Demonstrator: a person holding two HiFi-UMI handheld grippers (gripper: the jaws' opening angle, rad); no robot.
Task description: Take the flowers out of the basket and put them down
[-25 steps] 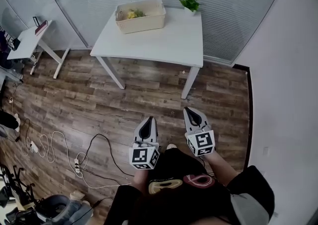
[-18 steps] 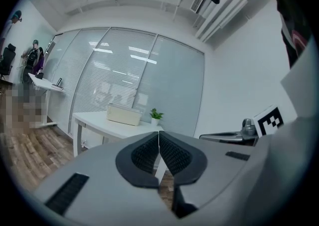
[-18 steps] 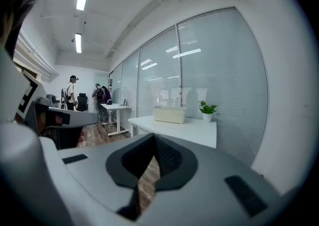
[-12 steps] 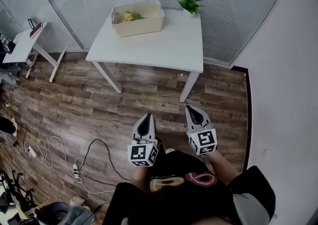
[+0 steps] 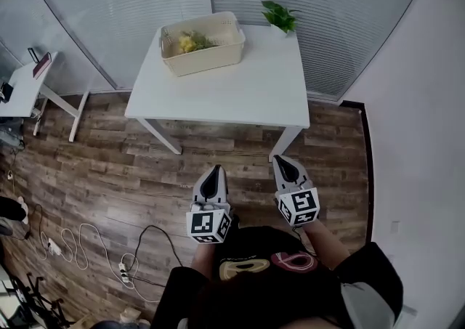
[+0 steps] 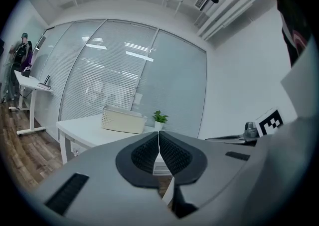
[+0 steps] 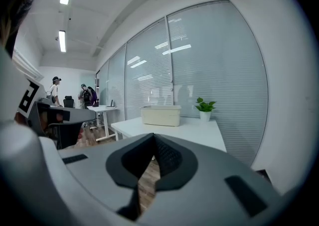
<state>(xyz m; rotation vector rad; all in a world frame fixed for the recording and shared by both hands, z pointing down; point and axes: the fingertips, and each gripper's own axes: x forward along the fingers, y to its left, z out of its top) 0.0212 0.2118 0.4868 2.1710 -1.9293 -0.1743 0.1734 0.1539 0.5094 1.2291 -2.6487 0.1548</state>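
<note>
Approach first: step up to the table (image 5: 240,91), open one claw before reaching into the basket (image 5: 211,59), pinch low on the stems. Holds nothing yet: left gripper (image 5: 213,173) and right gripper (image 5: 282,163) pressed shut, lower centre of frame. Leaves flowers (image 5: 187,42) well apart, upper centre-left, inside the basket.

Matt plastic basket (image 5: 207,59), wood-plank floor (image 5: 109,168)
</note>
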